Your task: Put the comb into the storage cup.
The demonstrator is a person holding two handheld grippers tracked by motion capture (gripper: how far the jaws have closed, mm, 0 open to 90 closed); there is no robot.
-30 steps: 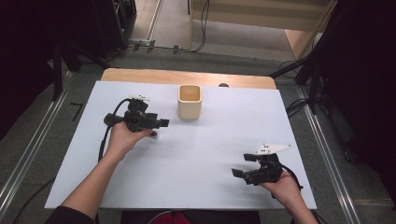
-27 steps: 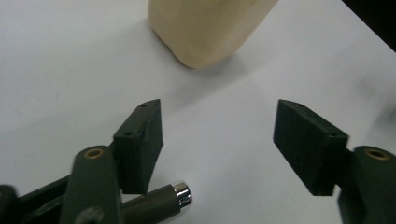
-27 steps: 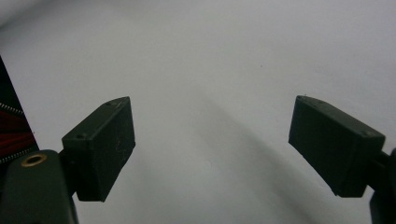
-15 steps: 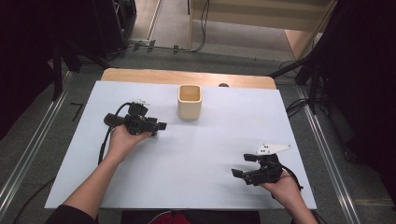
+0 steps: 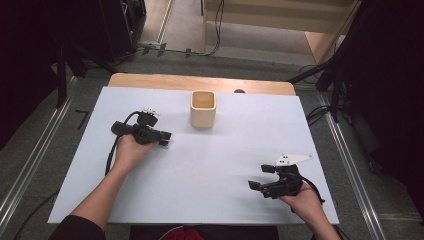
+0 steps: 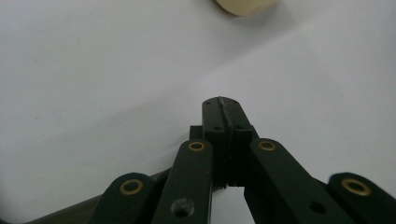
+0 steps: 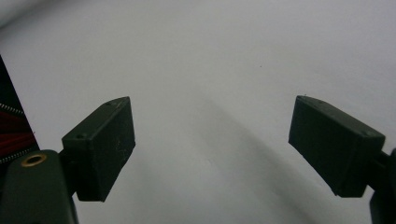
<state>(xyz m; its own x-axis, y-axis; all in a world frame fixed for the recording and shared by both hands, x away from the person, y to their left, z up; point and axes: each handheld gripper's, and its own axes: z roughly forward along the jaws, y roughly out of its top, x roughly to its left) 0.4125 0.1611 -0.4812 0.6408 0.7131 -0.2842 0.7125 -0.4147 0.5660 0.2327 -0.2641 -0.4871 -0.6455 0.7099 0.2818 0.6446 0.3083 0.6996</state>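
Note:
My left gripper hovers low over the white table cover, left of centre, pointing right. Its jaws have just been closing and now stand shut, pads pressed together with nothing between them. A beige square cup stands upright beyond it and to its right, apart from it; its base shows at the top edge of the left gripper view. My right gripper rests near the front right of the cover, held open, pointing left. In the right gripper view its jaws stand wide apart over bare white surface.
The white cover lies on a wooden table whose far edge shows behind the cup. Cables trail from both grippers. Dark stands and floor rails flank the table on both sides.
The left gripper's jaws have gone from open to shut with nothing in them, and the hand has sunk a little toward the table. The right hand has kept still.

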